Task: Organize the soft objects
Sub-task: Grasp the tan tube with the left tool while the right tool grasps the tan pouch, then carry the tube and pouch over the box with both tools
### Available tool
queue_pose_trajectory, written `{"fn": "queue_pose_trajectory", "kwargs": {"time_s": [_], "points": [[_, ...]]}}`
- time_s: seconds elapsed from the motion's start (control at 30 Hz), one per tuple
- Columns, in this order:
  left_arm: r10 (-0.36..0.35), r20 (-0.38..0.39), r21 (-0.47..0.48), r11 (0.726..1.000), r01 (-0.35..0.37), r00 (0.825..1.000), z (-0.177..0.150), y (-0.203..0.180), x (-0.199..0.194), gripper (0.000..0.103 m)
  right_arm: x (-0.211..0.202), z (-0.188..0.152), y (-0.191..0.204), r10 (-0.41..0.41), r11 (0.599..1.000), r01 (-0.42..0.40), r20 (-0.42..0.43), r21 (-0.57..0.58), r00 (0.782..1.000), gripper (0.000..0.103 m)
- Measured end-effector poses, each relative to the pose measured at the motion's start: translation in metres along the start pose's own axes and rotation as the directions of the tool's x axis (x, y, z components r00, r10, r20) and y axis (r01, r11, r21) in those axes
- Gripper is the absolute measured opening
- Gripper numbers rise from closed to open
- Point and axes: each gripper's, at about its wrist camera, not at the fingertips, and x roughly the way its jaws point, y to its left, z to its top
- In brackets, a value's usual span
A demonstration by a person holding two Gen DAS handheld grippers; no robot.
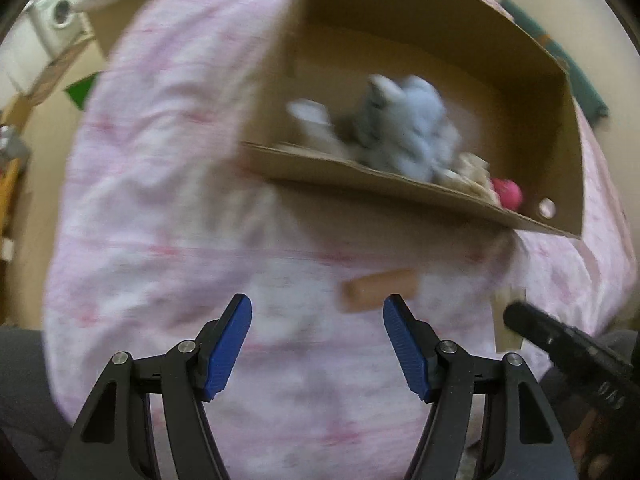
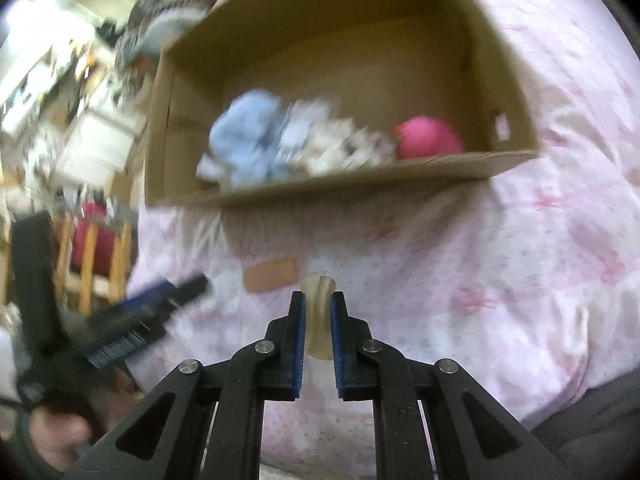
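Currently right tongs (image 2: 318, 300) are pinching a pale soft piece (image 2: 318, 312) above the bed (image 2: 520, 260), short of the box (image 2: 360, 182); left tongs (image 1: 317, 312) are hanging released. Risk: the thin piece, pinched only by its edge, may be slipping free before reaching the box.

Dim, warm indoor light. Both fisheye views are smeared by motion blur, worst on the plush toys (image 1: 404, 128); edges bend and darken.

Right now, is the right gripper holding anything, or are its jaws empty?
Holding something. The right gripper has its jaws nearly closed on a small cream soft piece, which sits squeezed between the blue pads. What the piece is, cannot tell.
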Motion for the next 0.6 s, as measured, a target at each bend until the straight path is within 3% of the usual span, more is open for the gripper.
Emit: {"fn": "queue_pose_trajectory", "kwargs": {"time_s": [0.1, 0.17, 0.3, 0.5, 0.57, 0.6], "points": [[-0.035, -0.017, 0.022, 0.999, 0.036, 0.999, 0.001, -0.017, 0.014, 0.065, -0.007, 0.005, -0.012, 0.008, 0.998, -0.010, 0.035, 0.058, 0.999, 0.014], [-0.075, -0.033, 0.033, 0.997, 0.076, 0.997, 0.002, -0.027, 0.023, 0.058, -0.005, 0.008, -0.016, 0.017, 0.996, -0.020, 0.041, 0.082, 0.999, 0.014], [-0.061, -0.048, 0.046, 0.997, 0.063, 0.997, 0.003, -0.034, 0.036, 0.053, -0.008, 0.005, -0.021, 0.024, 0.995, -0.029, 0.048, 0.093, 0.999, 0.014], [-0.035, -0.068, 0.048, 0.998, 0.039, 0.997, 0.006, -0.031, 0.040, 0.031, -0.011, 0.005, -0.025, 0.027, 0.994, -0.032, 0.045, 0.102, 0.999, 0.014], [-0.037, -0.065, 0.053, 0.998, 0.040, 0.997, 0.006, -0.029, 0.038, 0.007, -0.012, 0.005, -0.027, 0.026, 0.994, -0.031, 0.046, 0.103, 0.999, 0.014], [-0.061, -0.064, 0.060, 0.996, 0.065, 0.996, 0.007, -0.028, 0.035, 0.007, -0.013, 0.005, -0.027, 0.025, 0.994, -0.030, 0.046, 0.103, 0.999, 0.014]]}}
